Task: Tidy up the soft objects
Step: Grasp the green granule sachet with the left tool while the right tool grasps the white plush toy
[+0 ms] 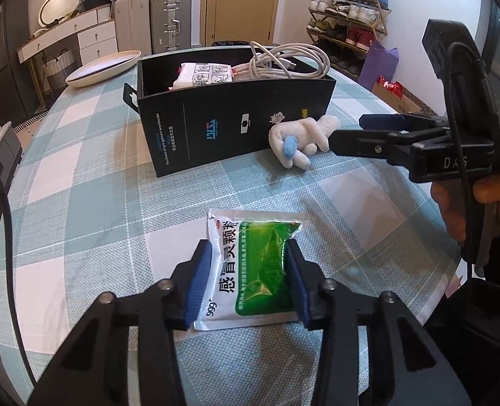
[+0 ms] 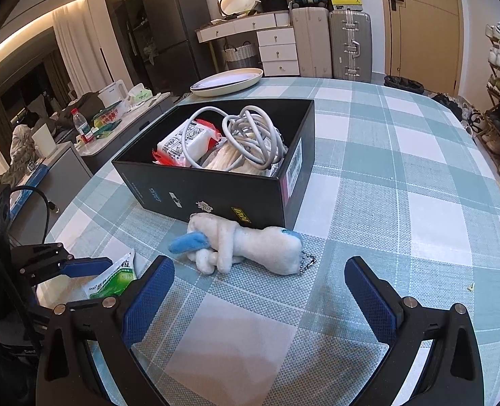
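A green and white medicine sachet [image 1: 250,267] lies flat on the checked tablecloth. My left gripper [image 1: 248,264] straddles it, a blue pad against each side, closed onto it. A white plush toy with blue parts [image 2: 246,243] lies in front of the black box [image 2: 216,193]; it also shows in the left wrist view [image 1: 304,142]. My right gripper [image 2: 260,280] is open and empty, just short of the toy. The box holds a white packet [image 2: 185,142] and a coiled white cable [image 2: 253,138].
A cream oval plate [image 2: 228,81] sits on the table's far side behind the box. The checked table [image 2: 402,203] stretches right of the box. Suitcases, a dresser and a shoe rack stand beyond the table.
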{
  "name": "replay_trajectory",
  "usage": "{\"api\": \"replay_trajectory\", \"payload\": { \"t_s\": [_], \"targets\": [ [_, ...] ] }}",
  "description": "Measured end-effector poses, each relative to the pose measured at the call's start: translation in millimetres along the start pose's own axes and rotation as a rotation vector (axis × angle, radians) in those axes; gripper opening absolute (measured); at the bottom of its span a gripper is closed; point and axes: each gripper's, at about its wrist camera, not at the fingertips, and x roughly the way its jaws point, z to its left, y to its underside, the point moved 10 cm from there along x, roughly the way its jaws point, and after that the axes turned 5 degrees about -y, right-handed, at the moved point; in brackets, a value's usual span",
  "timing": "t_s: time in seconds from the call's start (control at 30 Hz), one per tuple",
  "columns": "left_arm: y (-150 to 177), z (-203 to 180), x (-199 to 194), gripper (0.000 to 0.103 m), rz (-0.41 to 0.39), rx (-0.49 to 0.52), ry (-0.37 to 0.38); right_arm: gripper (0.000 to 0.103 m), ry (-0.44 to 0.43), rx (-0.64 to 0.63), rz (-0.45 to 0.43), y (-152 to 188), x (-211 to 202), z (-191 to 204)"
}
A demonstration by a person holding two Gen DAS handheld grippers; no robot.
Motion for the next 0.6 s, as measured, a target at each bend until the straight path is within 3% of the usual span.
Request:
{"api": "replay_trajectory", "payload": {
  "t_s": [0.43, 0.6],
  "targets": [
    [-15.0, 9.2, -0.6, 0.033, -0.035, -0.039, -0.002, 0.101, -0.025, 0.006, 0.06, -1.6, 22.3, 6.0],
    [-19.4, 15.0, -1.3, 0.033, -0.048, -0.058, -0.011, 0.085, -0.029, 0.015, 0.071, -3.4, 29.0, 4.8]
  ]
}}
